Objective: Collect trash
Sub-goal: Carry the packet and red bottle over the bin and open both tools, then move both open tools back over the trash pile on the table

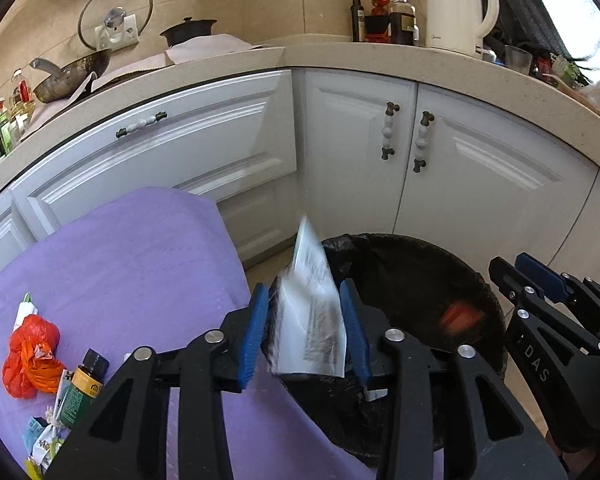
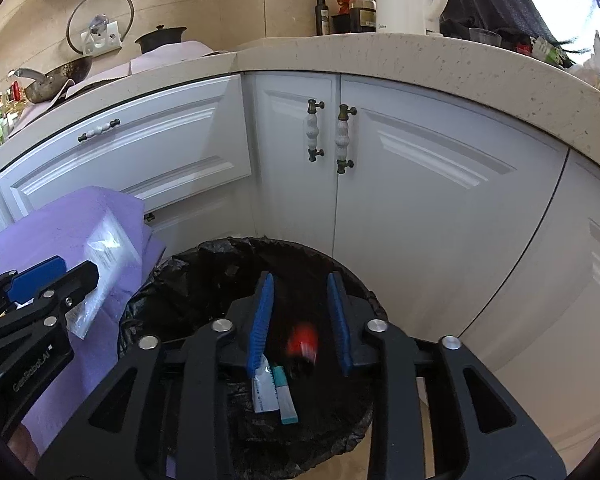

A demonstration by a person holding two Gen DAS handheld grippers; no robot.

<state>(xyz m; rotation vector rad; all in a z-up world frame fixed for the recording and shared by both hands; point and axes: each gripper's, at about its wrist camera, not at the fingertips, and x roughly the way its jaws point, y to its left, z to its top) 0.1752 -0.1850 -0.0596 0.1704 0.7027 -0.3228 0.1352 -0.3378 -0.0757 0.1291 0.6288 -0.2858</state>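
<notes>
The left gripper [image 1: 305, 330], jaws slack around an upright clear packet [image 1: 314, 320], sits at the bin's [image 1: 412, 280] rim; the right gripper [image 2: 303, 316], jaws released, hangs above its centre, red scrap [image 2: 303, 342] dropping.

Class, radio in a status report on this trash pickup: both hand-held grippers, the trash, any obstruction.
Left hand-held gripper open, plastic packet between pads. Right hand-held gripper open, red item falling into bin. Nothing in the way.
</notes>
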